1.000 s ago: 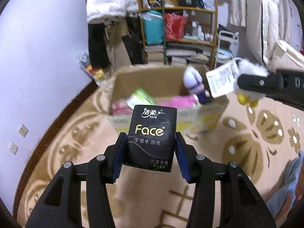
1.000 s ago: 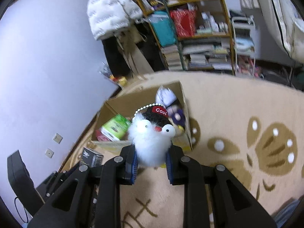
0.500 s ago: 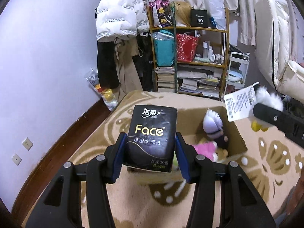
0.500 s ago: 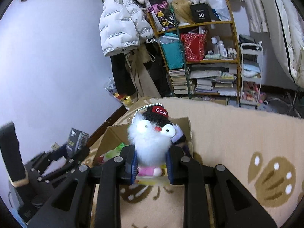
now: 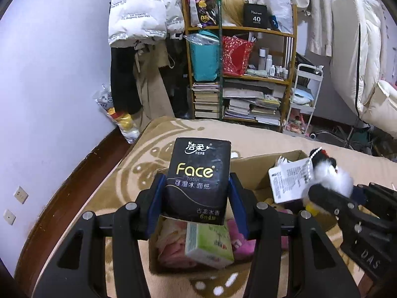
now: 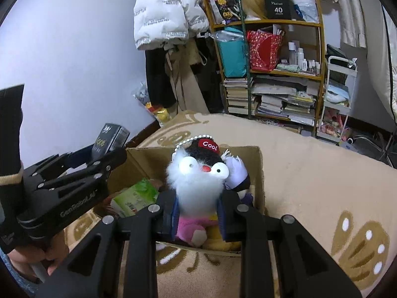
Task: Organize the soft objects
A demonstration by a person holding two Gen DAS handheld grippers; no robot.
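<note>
Clamping a black tissue pack (image 5: 198, 181) between its blue pads, the left gripper (image 5: 197, 198) holds it upright over the near left part of an open box (image 5: 258, 171) on the beige rug (image 5: 139, 173). To its right, the right gripper (image 6: 198, 211) squeezes a fluffy white plush (image 6: 201, 176) with a red cap, its paper tag (image 5: 289, 182) hanging out, also above the box. Inside lie a green tissue pack (image 5: 211, 245), a pink toy (image 6: 191, 228) and a purple-white toy (image 6: 237, 173). Beyond the rug stand a cluttered shelf (image 5: 248, 74) with stacked books, a white jacket (image 5: 141, 17) hanging on the left and a white cart (image 5: 305, 99) on the right.
</note>
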